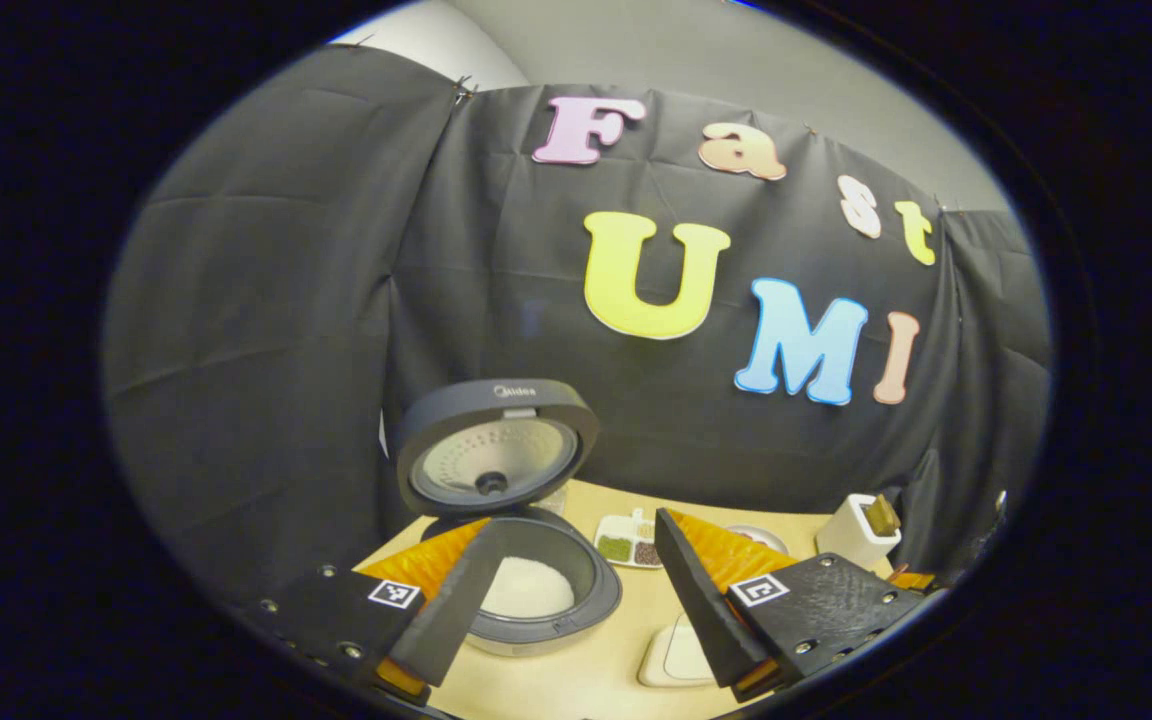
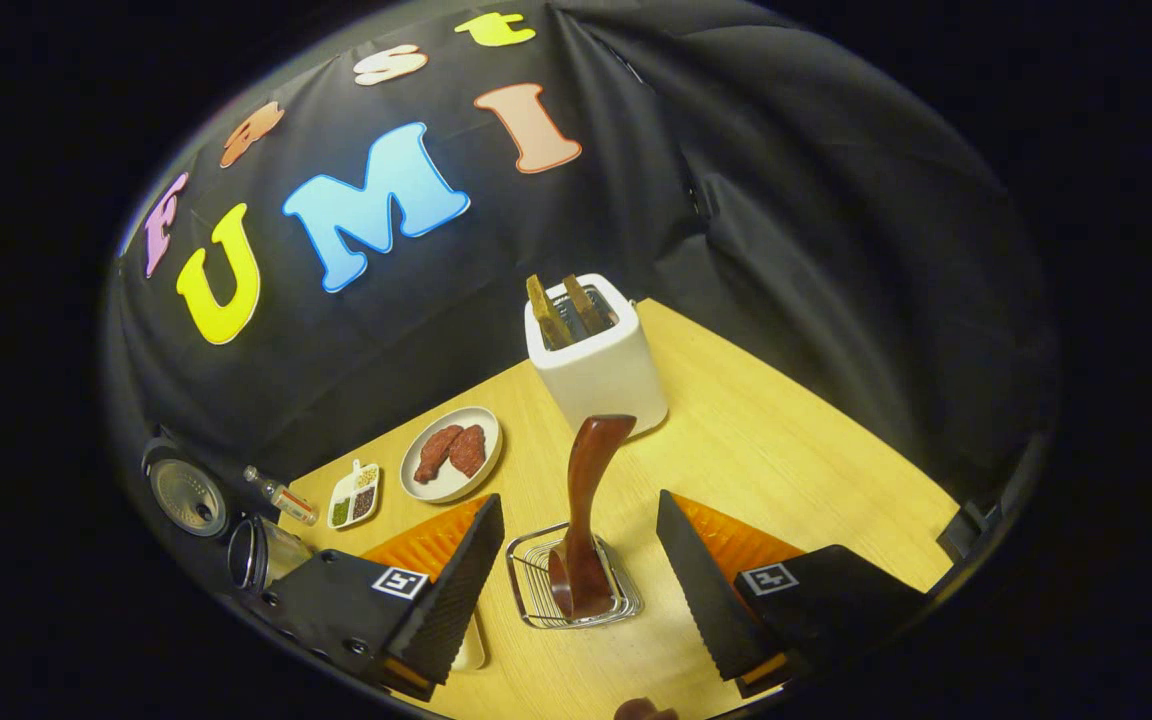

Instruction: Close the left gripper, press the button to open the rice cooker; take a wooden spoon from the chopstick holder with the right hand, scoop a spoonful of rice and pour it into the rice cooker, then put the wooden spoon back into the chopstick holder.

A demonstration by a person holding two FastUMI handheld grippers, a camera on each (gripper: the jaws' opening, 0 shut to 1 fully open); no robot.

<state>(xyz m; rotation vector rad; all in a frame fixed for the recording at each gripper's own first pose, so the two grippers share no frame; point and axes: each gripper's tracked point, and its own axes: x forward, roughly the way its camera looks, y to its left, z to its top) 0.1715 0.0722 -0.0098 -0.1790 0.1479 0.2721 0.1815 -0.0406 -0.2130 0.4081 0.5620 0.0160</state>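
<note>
Black cloth backs a wooden table [image 2: 776, 440]. Left gripper [image 1: 576, 590]: fingers apart, holding nothing, hovering over the rice cooker [image 1: 536, 590], whose lid [image 1: 494, 445] stands raised with white rice visible in the pot. Right gripper [image 2: 576, 590]: fingers apart, nothing gripped. Between them, the wooden spoon [image 2: 584, 520] stands in the wire chopstick holder [image 2: 536, 585]. A white toaster [image 2: 596, 360] sits behind it; a plate [image 2: 451, 450] lies nearby.

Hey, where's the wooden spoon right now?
In the right gripper view, the wooden spoon stands in the wire chopstick holder on the table, between the open right claw fingers, with the white toaster just behind.
</note>
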